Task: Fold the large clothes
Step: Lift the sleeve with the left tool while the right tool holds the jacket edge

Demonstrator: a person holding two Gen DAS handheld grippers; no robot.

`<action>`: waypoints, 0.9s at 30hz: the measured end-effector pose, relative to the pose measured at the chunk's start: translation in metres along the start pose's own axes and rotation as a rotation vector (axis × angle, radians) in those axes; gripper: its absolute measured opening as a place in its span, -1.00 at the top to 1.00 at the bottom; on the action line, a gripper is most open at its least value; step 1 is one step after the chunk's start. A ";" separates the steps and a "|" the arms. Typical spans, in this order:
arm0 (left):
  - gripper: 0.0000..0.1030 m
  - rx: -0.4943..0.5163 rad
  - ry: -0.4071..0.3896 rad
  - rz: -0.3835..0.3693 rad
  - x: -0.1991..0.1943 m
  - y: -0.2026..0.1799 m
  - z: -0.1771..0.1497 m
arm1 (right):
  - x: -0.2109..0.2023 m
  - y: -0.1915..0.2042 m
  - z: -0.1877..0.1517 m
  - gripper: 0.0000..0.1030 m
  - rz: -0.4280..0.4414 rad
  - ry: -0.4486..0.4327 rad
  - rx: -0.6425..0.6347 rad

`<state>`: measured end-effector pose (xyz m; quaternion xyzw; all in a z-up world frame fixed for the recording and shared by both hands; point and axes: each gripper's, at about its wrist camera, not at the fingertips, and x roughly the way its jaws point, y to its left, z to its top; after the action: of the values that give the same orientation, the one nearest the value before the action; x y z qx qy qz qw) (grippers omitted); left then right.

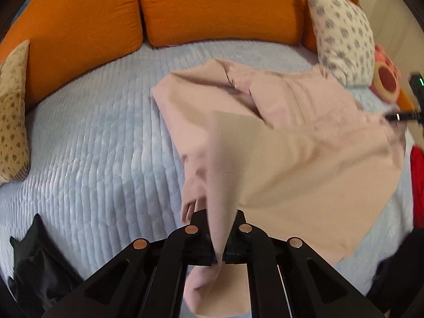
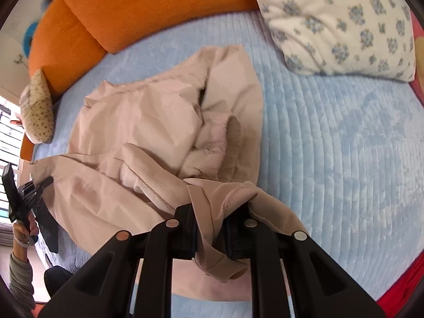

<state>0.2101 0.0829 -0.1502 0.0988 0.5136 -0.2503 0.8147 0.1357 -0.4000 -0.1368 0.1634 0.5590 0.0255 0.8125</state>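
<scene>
A: Where is the garment from your two tools?

B: The pink garment lies on the blue bed cover, and you hold it at two places. Your left tool is clamped on one edge of the cloth, and your right tool is clamped on a bunched hem or cuff. From each tool the cloth goes forward and away, toward the orange cushions.

A: Which way does its long axis run?

B: I judge that it runs about from tool to tool, across the bed in front of you, because the lifted edge is stretched between the two grips. In the left wrist view your right tool is at the far right edge, so the cloth goes to the right from your left tool. The far part is crumpled near the flowered pillow. Which end is collar or hem, I cannot tell.

A: Which hand is nearer to the bulk?

B: Your right one, I think. The heap starts just in front of it, so the fold probably goes forward, over this heap.
</scene>
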 end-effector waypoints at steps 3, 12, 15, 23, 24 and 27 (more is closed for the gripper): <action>0.86 0.005 -0.043 0.019 -0.011 0.003 0.022 | -0.014 -0.002 0.005 0.72 0.007 -0.052 -0.011; 0.85 0.042 -0.120 0.121 -0.017 0.009 0.118 | -0.028 -0.001 0.078 0.72 0.006 -0.138 -0.015; 0.85 0.011 -0.109 0.140 0.006 0.020 0.143 | -0.016 -0.003 0.111 0.72 0.008 -0.141 0.013; 0.85 -0.052 0.016 0.160 0.084 0.047 0.155 | 0.057 -0.016 0.169 0.69 -0.018 0.008 0.073; 0.84 -0.059 0.028 0.163 0.092 0.049 0.151 | 0.068 -0.015 0.173 0.68 -0.024 0.033 0.067; 0.68 -0.095 0.081 0.175 0.114 0.056 0.136 | 0.093 -0.008 0.182 0.57 -0.061 0.106 0.042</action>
<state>0.3849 0.0386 -0.1955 0.1144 0.5469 -0.1494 0.8158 0.3364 -0.4301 -0.1638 0.1620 0.6063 -0.0024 0.7785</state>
